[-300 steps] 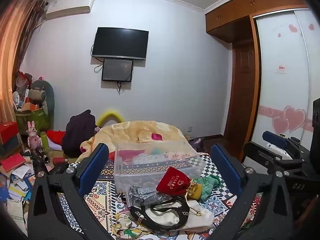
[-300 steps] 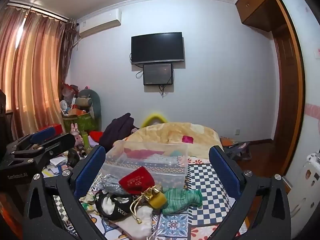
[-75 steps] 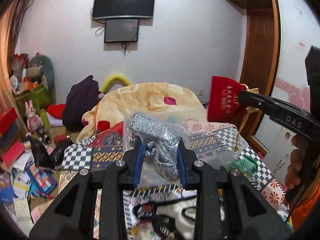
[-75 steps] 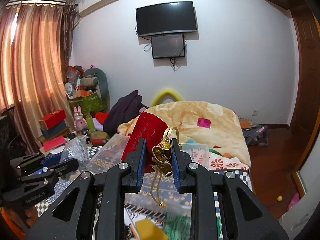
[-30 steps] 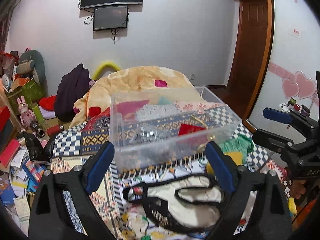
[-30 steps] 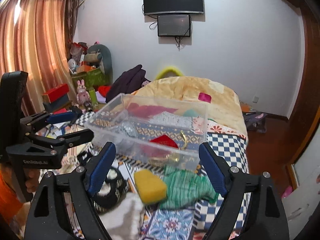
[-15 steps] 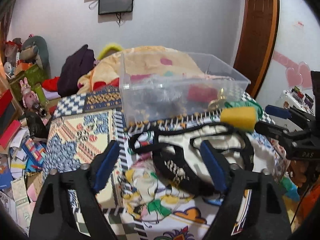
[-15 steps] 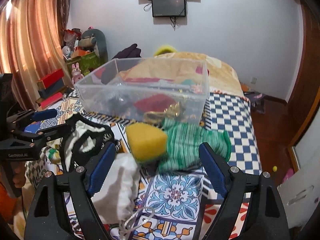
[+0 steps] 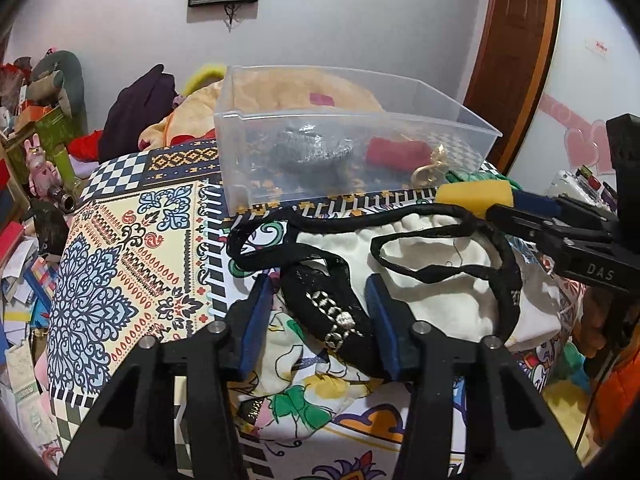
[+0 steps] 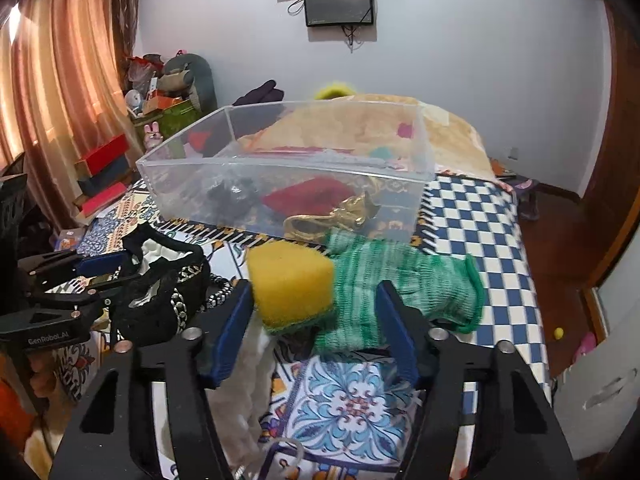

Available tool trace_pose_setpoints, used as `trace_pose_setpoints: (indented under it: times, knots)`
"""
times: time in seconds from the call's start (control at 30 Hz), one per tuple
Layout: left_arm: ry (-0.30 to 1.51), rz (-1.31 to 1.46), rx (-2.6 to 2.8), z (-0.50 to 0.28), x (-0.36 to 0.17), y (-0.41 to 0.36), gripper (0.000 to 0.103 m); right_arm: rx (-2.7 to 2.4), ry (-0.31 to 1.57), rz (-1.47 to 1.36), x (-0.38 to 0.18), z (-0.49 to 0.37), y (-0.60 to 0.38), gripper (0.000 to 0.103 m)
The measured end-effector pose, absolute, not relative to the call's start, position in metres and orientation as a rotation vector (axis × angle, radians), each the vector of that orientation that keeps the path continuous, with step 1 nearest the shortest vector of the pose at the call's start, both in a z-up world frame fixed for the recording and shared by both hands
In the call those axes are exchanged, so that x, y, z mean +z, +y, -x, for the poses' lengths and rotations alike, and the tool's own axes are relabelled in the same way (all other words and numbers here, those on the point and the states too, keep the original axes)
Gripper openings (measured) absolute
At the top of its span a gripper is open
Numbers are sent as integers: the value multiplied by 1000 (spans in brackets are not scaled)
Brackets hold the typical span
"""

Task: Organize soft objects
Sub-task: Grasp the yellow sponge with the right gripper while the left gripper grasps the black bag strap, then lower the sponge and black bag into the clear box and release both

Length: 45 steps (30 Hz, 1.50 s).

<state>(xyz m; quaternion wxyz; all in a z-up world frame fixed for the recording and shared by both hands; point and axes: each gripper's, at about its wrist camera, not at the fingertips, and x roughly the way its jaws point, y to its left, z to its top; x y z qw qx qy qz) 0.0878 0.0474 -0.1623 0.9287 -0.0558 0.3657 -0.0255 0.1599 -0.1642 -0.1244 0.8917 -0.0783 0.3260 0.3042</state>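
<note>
A clear plastic bin on the bed holds a silver-grey cloth and a red pouch with gold ties. My left gripper is open, its jaws either side of a black strappy garment that lies on a white drawstring bag. My right gripper is open around a yellow sponge and the near end of a green knit glove. The sponge also shows in the left wrist view.
The patterned bedspread has a blue-white checked area on the right. A yellow blanket lies behind the bin. Boxes, toys and papers crowd the floor at left. A wooden door stands at right.
Both grippers have dropped lower and closer to the bed and narrowed. The left now straddles the black garment, the right the sponge and glove. Earlier they dropped the grey cloth and red pouch in the bin.
</note>
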Motion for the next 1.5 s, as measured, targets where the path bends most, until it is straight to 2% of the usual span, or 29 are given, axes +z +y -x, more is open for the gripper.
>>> trace_pose_setpoints:
  times: [0.07, 0.23, 0.57, 1.0, 1.3, 1.5]
  knots:
    - [747, 126, -50, -87, -162, 49, 36, 645, 682, 160, -125, -160, -162, 39]
    - [715, 138, -45, -82, -154, 51, 20, 643, 653, 185, -122, -150, -160, 34]
    - [636, 111, -53, -73, -123, 43, 16, 662, 593, 140, -99, -140, -170, 31]
    - [492, 21, -28, -78, -58, 36, 15, 664, 480, 120, -62, -140, -174, 31]
    - [402, 39, -10, -105, -16, 43, 15, 653, 429, 108, -44, -155, -170, 31]
    - [363, 61, 34, -131, -12, 45, 15, 647, 418, 93, -41, -171, -158, 31]
